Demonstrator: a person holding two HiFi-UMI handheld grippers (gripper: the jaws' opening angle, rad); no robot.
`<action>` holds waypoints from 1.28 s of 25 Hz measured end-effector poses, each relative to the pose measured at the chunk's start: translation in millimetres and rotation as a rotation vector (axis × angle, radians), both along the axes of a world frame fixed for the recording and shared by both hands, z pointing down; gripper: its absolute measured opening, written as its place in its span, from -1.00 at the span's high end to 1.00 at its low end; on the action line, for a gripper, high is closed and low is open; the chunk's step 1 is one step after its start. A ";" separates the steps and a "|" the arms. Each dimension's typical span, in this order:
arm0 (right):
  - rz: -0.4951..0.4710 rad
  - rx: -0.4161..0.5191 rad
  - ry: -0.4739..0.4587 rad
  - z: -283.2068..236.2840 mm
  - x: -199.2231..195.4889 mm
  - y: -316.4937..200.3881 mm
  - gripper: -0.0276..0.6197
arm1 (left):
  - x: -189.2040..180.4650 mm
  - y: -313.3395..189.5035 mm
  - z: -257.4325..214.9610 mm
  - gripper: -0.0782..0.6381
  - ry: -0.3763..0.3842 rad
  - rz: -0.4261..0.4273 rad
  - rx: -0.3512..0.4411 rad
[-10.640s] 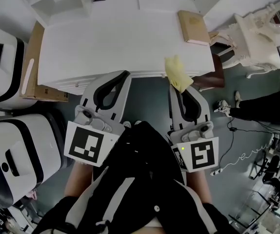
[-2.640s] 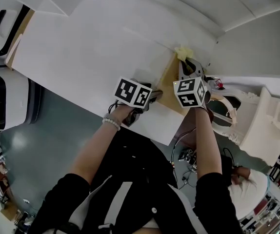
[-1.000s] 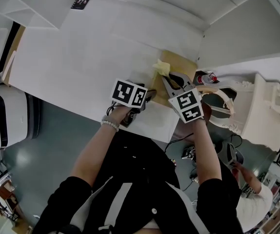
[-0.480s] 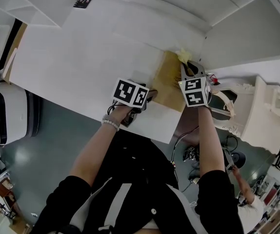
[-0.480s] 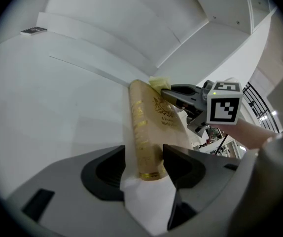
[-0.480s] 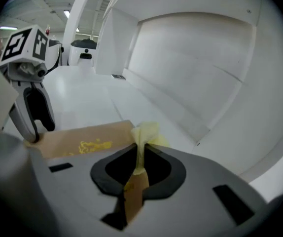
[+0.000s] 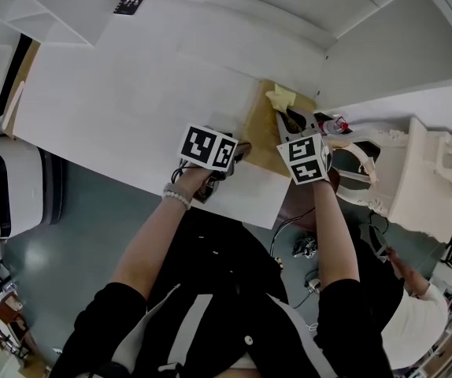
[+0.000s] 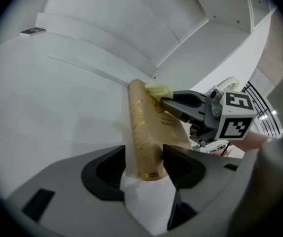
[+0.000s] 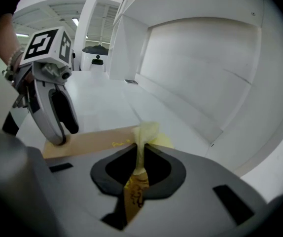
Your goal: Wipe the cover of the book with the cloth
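Tan book [image 7: 267,132] lies flat on white worktop [image 7: 131,77], near spine end gripped between jaws of L hand-held gripper [image 8: 144,158]. Yellow cloth [image 9: 146,131] is clamped in closed R hand-held gripper [image 9: 140,154], bunched just ahead of its tips, on the cover's far end, opp. the L one.

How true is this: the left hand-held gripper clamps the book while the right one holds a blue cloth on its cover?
Not quite: the cloth on the book is yellow, not blue; the right gripper view shows it.
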State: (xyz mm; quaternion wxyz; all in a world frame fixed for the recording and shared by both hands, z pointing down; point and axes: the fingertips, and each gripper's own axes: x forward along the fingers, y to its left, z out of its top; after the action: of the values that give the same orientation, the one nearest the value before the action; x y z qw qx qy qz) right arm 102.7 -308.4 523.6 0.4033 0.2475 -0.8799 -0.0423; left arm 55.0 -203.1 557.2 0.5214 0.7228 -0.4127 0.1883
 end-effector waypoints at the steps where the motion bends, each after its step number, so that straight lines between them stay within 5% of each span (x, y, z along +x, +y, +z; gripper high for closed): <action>1: -0.011 -0.004 0.000 0.0 -1.1 6.0 0.80 | 0.0 0.1 0.0 0.11 0.000 0.000 0.000; 12: -0.102 -0.056 -0.003 1.2 -4.2 70.9 0.80 | 0.5 0.0 -0.2 0.12 -0.013 0.007 0.005; 32: -0.071 -0.257 -0.094 -4.7 1.7 134.2 0.80 | 1.7 0.5 -2.4 0.15 -0.031 0.022 0.020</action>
State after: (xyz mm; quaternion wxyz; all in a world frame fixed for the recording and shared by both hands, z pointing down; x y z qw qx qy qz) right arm 104.4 -174.2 518.9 0.3881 0.1643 -0.9043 0.0681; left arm 56.7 -202.6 554.8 0.5058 0.7292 -0.4147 0.2011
